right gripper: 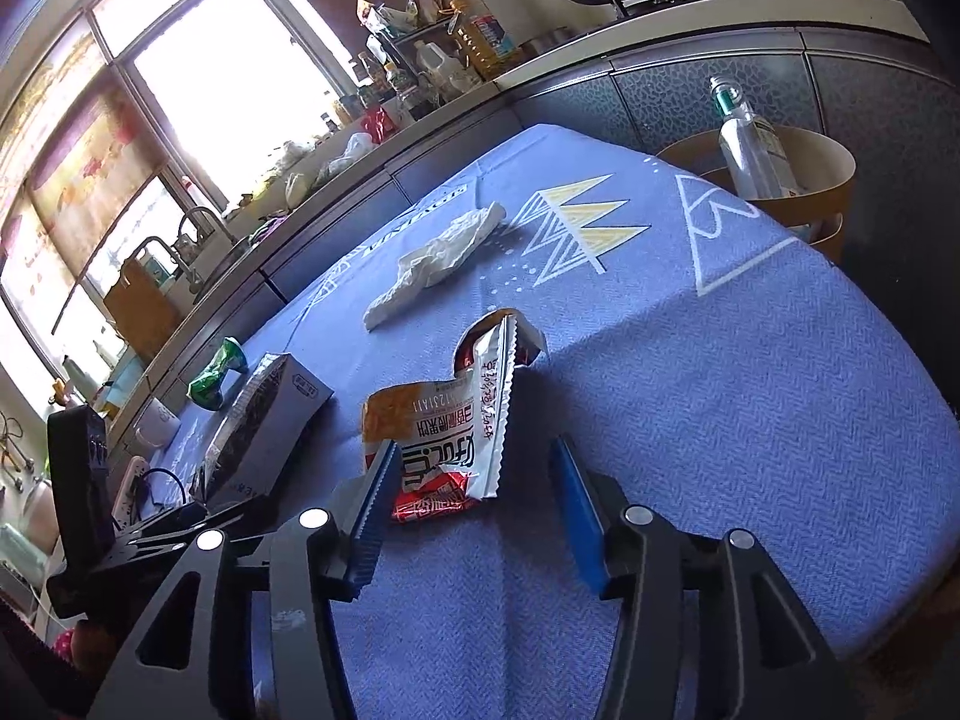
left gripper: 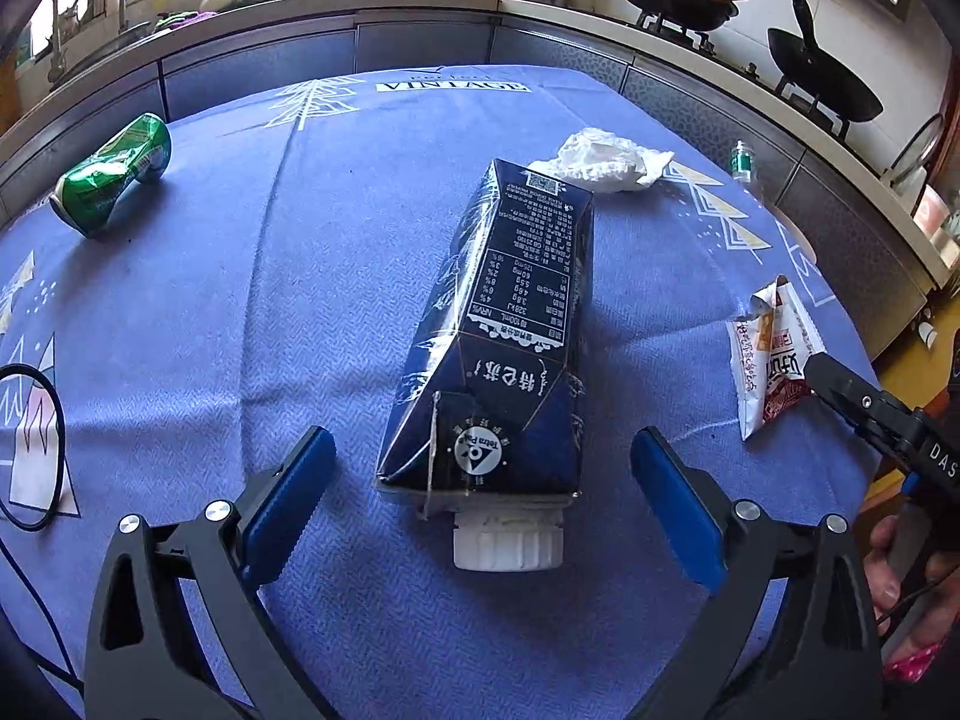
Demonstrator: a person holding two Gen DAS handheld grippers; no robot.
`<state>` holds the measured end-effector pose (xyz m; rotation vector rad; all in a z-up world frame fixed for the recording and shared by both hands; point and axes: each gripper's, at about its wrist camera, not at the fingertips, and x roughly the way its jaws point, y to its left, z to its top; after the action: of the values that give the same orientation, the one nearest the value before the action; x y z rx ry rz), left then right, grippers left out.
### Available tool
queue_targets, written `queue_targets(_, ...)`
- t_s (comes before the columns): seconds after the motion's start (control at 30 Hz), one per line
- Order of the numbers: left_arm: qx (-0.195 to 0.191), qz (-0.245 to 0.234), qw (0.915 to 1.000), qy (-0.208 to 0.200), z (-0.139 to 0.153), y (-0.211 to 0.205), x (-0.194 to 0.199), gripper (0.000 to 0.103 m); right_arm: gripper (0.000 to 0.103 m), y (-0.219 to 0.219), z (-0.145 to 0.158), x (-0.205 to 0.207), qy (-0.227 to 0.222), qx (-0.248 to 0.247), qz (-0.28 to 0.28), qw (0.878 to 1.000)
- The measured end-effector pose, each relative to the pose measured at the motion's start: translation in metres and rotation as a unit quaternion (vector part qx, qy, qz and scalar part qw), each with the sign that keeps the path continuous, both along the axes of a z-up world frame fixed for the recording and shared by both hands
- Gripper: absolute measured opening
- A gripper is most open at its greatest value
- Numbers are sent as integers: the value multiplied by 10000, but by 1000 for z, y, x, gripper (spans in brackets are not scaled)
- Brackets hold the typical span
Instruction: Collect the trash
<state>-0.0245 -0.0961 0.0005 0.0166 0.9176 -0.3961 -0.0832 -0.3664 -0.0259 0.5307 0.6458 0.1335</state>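
Left wrist view: the left gripper (left gripper: 483, 492) is held with its jaws spread wide, nothing clamped; the milk carton (left gripper: 504, 336) lies on its side on the blue tablecloth (left gripper: 270, 312), its white cap (left gripper: 509, 543) pointing toward the camera between the two blue pads, neither pad touching it. The carton is judged to be light if empty, its card walls fairly stiff but dented along one side; the printed film is likely slippery, so a hold across the narrow flat faces near the cap end is advised, with moderate pressure to avoid collapse; residue may leak from the cap if the carton is tipped.

A crushed green can (left gripper: 111, 174) lies well apart at the far left; a crumpled white tissue (left gripper: 606, 159) lies just beyond the carton's far end.

Right wrist view: the right gripper (right gripper: 477, 507) is held partly open, nothing clamped; the torn snack wrapper (right gripper: 447, 432) lies on the cloth with its near end between the pads; the left pad is seen against the wrapper's edge, contact cannot be confirmed. The wrapper is judged very light, thin and crinkly; it is expected to slide or fold under the pads, so a pinch on the doubled, crimped seam is preferred. A round bin (right gripper: 834, 174) holding a clear bottle (right gripper: 750, 144) stands beyond the table's far right corner.
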Motion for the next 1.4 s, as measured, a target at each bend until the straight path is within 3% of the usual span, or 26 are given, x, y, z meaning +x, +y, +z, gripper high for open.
queue_targets(0.13, -326, 11, 9994, 114, 2, 11, 1, 97, 61, 4, 1, 1, -56, -60, 122, 9999)
queue_targets(0.3, -234, -3, 9996, 145, 4, 13, -3, 97, 62, 7, 2, 1, -73, -145, 129, 9998)
queue_targets(0.53, -130, -245, 9992, -302, 28, 4, -1, 96, 61, 10, 5, 0, 18, -344, 135, 9993)
queue_targets(0.57, -64, -296, 9991, -293, 28, -1, 0, 91, 54, 9, 5, 0, 35, -356, 109, 9993)
queue_targets(0.63, 16, -372, 9992, -117, 24, -9, 6, 68, 31, 7, 2, 2, 120, -304, 164, 9993)
queue_targets(0.67, 60, -375, 9993, -16, 21, -11, 9, 52, 12, 6, -2, 4, 206, -258, 229, 9992)
queue_targets(0.83, -147, -763, 9969, 140, 33, -28, 17, 48, 8, -6, 10, 1, -57, -81, 288, 9995)
queue_targets(0.97, -224, -1286, 9914, -66, 62, -73, 33, 48, 7, -42, 22, 14, -226, 203, -48, 9995)
queue_targets(1.07, -491, -1755, 9832, -71, 80, -119, 55, 48, 7, -85, 32, 27, -332, 587, -398, 9969)
queue_targets(1.13, -471, -2051, 9776, -66, 87, -157, 73, 48, 7, -117, 38, 40, -318, 683, -642, 9951)
queue_targets(1.23, -470, -2407, 9690, 291, 88, -226, 109, 48, 7, -168, 37, 60, -105, 1041, -1029, 9892)
queue_targets(1.4, -384, -2498, 9585, 1320, 59, -319, 170, 48, 8, -223, 28, 87, 195, 1037, -1512, 9829)
